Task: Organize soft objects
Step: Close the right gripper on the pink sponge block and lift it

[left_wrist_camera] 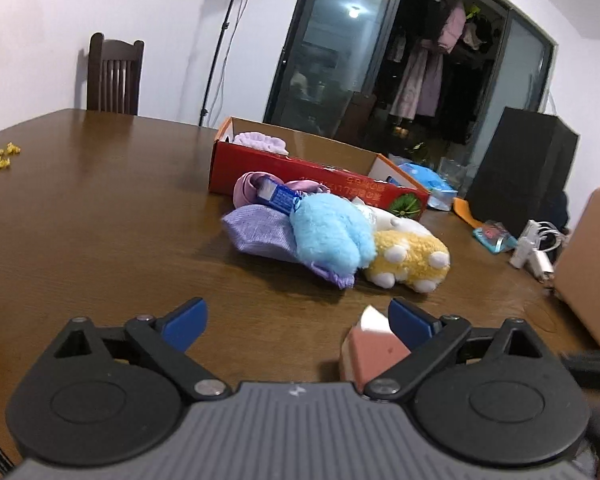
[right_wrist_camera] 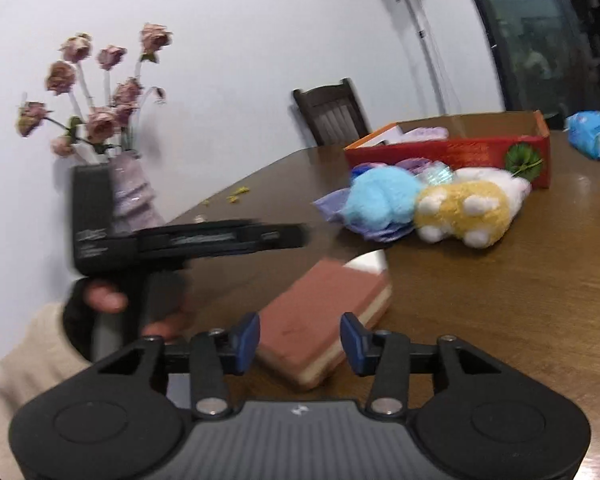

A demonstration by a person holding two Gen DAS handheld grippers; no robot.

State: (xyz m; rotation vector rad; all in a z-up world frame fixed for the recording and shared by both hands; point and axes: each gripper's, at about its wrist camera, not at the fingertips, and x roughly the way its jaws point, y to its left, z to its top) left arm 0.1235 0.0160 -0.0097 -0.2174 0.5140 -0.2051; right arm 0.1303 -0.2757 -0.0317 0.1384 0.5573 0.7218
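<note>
A pile of soft toys lies in front of a red cardboard box [left_wrist_camera: 300,174] [right_wrist_camera: 452,152]: a blue plush [left_wrist_camera: 328,232] [right_wrist_camera: 380,198], a yellow plush paw [left_wrist_camera: 410,258] [right_wrist_camera: 464,210], a lilac cloth pouch [left_wrist_camera: 260,232] and a pink fabric piece [left_wrist_camera: 248,188]. A purple soft item [left_wrist_camera: 260,142] lies inside the box. A pink-and-cream sponge block [left_wrist_camera: 374,350] [right_wrist_camera: 324,316] lies on the table. My left gripper [left_wrist_camera: 296,320] is open, the sponge beside its right finger. My right gripper [right_wrist_camera: 300,340] is open around the sponge's near end, not touching it.
A brown wooden table [left_wrist_camera: 100,220] holds a vase of dried roses [right_wrist_camera: 128,188], a blue packet [left_wrist_camera: 428,180] [right_wrist_camera: 592,136], a black box [left_wrist_camera: 520,168], white cables [left_wrist_camera: 536,248] and yellow bits [left_wrist_camera: 6,156]. A dark chair [left_wrist_camera: 114,76] stands behind.
</note>
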